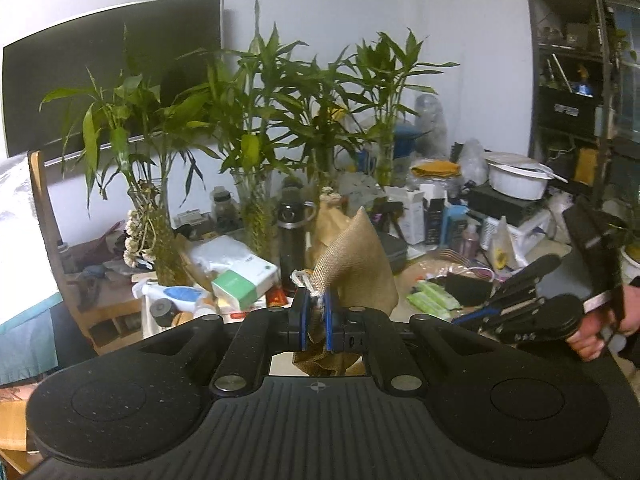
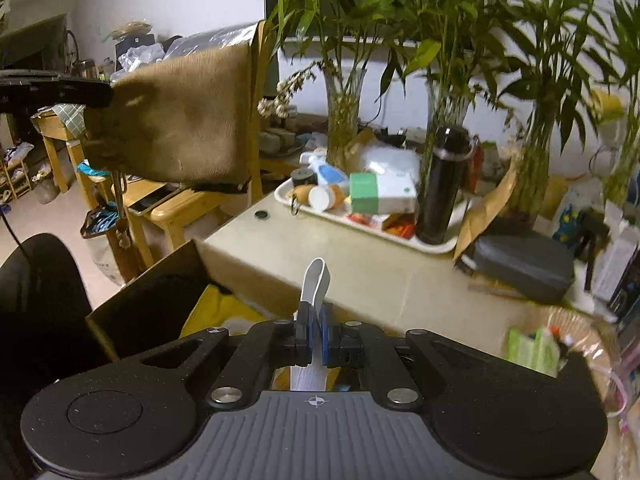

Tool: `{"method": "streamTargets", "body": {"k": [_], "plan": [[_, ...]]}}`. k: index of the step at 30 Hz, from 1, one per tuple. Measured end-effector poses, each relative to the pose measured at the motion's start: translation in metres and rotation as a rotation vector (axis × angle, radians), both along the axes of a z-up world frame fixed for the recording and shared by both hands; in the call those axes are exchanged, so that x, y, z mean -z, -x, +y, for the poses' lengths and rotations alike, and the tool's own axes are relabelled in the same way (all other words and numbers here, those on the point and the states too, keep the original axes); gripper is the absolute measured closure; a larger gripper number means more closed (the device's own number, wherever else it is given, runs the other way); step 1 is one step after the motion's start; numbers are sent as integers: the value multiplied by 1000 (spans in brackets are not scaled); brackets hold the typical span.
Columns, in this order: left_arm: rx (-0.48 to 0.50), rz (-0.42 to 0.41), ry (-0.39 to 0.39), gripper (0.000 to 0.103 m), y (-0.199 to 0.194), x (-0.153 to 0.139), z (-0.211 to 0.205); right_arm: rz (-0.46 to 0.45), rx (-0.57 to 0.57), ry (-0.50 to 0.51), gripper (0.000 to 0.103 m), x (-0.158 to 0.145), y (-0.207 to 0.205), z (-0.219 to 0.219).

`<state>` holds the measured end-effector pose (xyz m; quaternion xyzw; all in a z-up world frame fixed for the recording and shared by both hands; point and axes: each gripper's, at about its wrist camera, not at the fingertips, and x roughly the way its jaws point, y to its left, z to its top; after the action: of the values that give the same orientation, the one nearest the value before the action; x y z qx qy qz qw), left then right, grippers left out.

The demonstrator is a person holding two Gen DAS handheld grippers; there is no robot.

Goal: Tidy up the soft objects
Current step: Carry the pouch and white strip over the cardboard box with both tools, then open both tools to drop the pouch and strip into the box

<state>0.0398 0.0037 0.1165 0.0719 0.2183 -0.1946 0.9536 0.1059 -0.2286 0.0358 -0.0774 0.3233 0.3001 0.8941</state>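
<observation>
In the left wrist view a white wall with a dark wall-mounted screen [image 1: 112, 76] backs a cluttered pale surface [image 1: 416, 268] crowded with tall green bamboo plants in glass vases [image 1: 256, 128], a black cylindrical flask [image 1: 292, 240] and boxes. The left gripper [image 1: 316, 320] is clamped shut on the gathered neck of a tan woven burlap pouch [image 1: 356, 264], held up in the air above the surface's near edge; the pouch stands roughly upright, its long axis vertical, one corner pointing up and away and the rest bunched below the blue pads. At the right edge a hand [image 1: 600, 328] carries the right gripper. In the right wrist view the same surface [image 2: 360, 276] shows, with a white tray [image 2: 400, 236] of clutter and, near the lower left, an open brown cardboard box [image 2: 160, 300] with something yellow inside. The right gripper [image 2: 316, 336] is closed on a narrow white-grey ribbed strap [image 2: 316, 280], which runs lengthwise up and forward to a rounded loop end. The pouch [image 2: 180, 120] hangs at upper left, well apart, its long side nearly level here. Both items seem to be in transit; the next move likely calls for carrying them over the box and letting go.
</observation>
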Motion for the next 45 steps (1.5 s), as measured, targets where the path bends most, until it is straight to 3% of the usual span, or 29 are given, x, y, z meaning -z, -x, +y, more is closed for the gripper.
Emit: {"method": "streamTargets", "body": {"k": [2,4,5,6,9,14,19,21,24,27,30,41,45], "plan": [[7,10,6,94,1,1,-1,24,-15,23,91,9,3,5],[14,20,13,94,3,3,-3,34,-16,39,54,15,5,7],[18,23,14,94,5,3,-4,19,1,38,21,16,7,6],[21,25,12,94,6,4,-5,-2,19,30,7,15,10,4],[34,38,7,94,10,8,-10,-29,67,0,1,7,12,-6],[64,65,2,94,12,16,-18,-89,121,95,0,4,17,-15],[115,110,12,94,10,24,-33,-105,129,115,0,3,26,-25],[142,154,33,94,5,30,-38,-114,129,123,0,3,30,-27],[192,288,86,89,-11,50,-43,-121,131,128,0,3,33,-28],[124,319,43,67,-19,69,-44,-123,117,135,0,3,35,-27],[94,314,19,58,-18,78,-40,-116,115,135,0,4,37,-27],[-12,295,-78,52,-11,81,-29,-70,141,82,0,7,39,-28],[-58,284,-76,41,-8,79,-24,-52,158,50,0,6,39,-28]]}}
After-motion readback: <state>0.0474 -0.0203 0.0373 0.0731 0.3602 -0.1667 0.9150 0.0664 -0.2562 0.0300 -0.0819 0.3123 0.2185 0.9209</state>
